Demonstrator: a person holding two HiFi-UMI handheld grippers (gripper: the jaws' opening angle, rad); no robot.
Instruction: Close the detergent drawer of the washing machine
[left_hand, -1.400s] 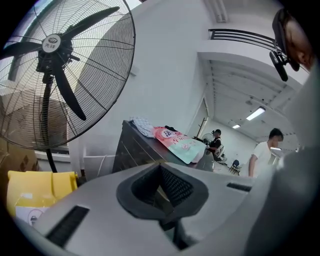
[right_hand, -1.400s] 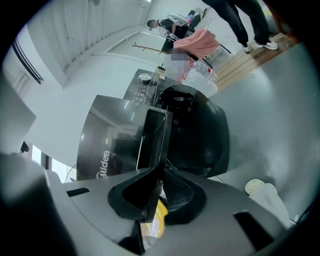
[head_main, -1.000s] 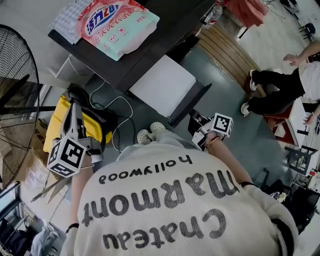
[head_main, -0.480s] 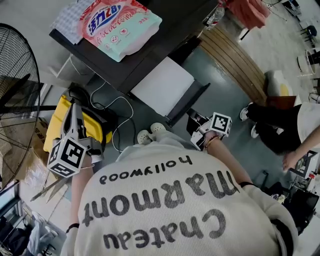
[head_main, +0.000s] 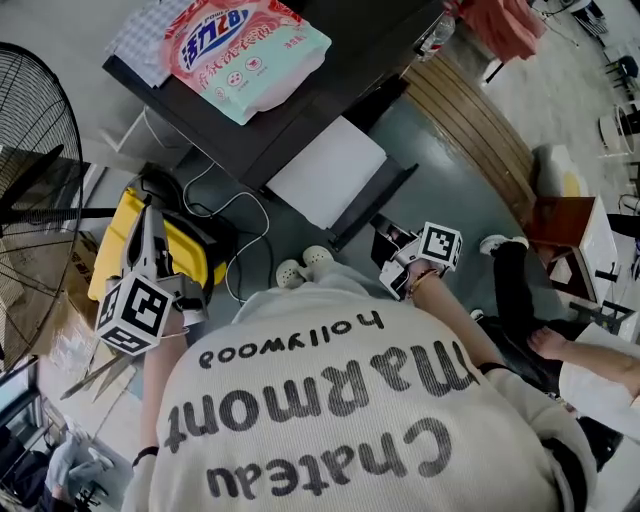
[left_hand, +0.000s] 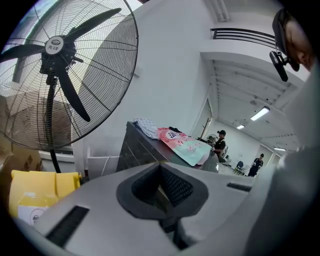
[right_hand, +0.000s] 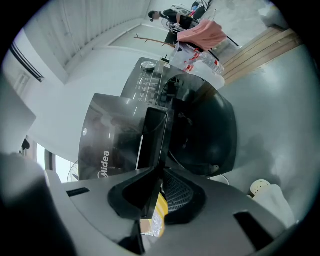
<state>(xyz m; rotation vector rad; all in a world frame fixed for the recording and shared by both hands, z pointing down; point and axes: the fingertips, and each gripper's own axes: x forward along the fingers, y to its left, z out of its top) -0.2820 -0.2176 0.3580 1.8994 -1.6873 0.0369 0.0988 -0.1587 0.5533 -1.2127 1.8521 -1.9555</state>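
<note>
The dark washing machine (head_main: 330, 75) stands at the top of the head view, and in the right gripper view (right_hand: 150, 80) it lies turned on its side. Its detergent drawer (right_hand: 155, 132) sticks out toward me as a dark slab seen edge-on. My right gripper (right_hand: 159, 175) is shut on the slab's near end. In the head view that gripper (head_main: 385, 235) sits at the dark edge (head_main: 378, 205) of a white panel. My left gripper (head_main: 150, 215) hangs off to the left over a yellow box, away from the machine, its pads (left_hand: 172, 185) pressed together with nothing between them.
A pink detergent bag (head_main: 250, 50) and a cloth lie on the machine's top. A large floor fan (head_main: 30, 200) stands at the left beside the yellow box (head_main: 115, 245). Cables (head_main: 235, 215) and pale slippers (head_main: 300, 265) lie on the floor. A person's legs (head_main: 520, 300) are at the right.
Both grippers have kept their places and the right grip is unchanged. The person at the right has shifted down and nearer along the right edge of the view.
</note>
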